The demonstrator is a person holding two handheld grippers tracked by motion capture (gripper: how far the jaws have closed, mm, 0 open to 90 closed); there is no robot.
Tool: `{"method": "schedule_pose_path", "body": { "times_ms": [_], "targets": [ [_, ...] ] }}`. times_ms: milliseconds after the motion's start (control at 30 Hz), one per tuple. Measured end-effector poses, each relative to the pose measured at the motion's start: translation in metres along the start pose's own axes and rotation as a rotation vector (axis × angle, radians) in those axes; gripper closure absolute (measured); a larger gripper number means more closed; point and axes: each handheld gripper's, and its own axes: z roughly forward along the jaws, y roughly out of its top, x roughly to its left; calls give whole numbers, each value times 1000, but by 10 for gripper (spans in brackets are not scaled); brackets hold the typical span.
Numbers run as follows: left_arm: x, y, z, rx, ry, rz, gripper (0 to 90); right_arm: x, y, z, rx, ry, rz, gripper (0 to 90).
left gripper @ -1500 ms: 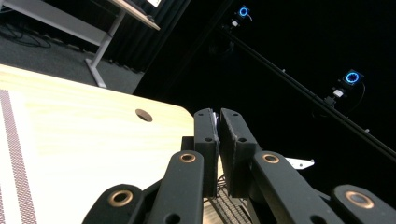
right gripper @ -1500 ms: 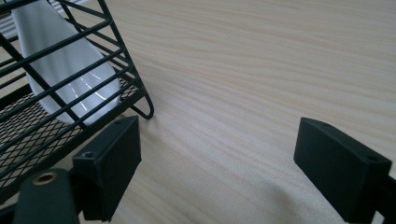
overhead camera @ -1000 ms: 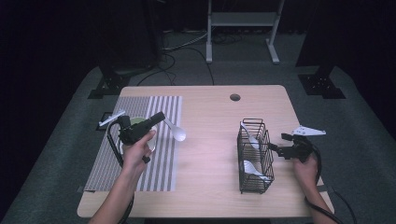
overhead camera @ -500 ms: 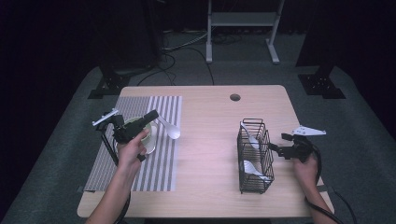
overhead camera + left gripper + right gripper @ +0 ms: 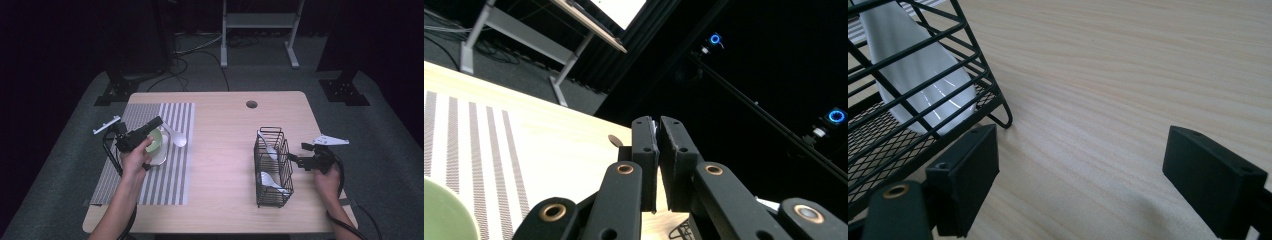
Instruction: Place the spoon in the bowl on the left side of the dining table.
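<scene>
My left gripper (image 5: 159, 121) hangs over the striped mat (image 5: 150, 185), shut on the handle of a white spoon (image 5: 178, 141). The spoon's bowl end hangs just right of a green bowl (image 5: 156, 141) on the mat. In the left gripper view the jaws (image 5: 655, 150) are pressed together on a thin white edge, with the green bowl (image 5: 444, 215) low at the left. My right gripper (image 5: 296, 159) stands open just right of a black wire basket (image 5: 272, 167) that holds two white spoons (image 5: 272, 181). In the right gripper view the open jaws (image 5: 1088, 175) frame bare wood beside the basket's foot (image 5: 1005, 117).
The wooden table (image 5: 225, 150) has a round cable hole (image 5: 251, 104) near its far edge. The mat covers the table's left part. Dark floor, cables and a desk frame (image 5: 255, 20) lie beyond the table.
My left gripper has carried the spoon leftward, closer to the green bowl. The right gripper and the basket have stayed in place.
</scene>
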Motion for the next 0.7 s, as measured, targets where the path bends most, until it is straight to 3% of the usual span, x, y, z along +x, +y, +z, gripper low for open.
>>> {"method": "schedule_pose_path", "body": {
  "times_ms": [700],
  "targets": [
    [6, 13, -10, -50, 16, -19, 856, 0, 0, 0, 2, -1, 3, 137]
  ]
}}
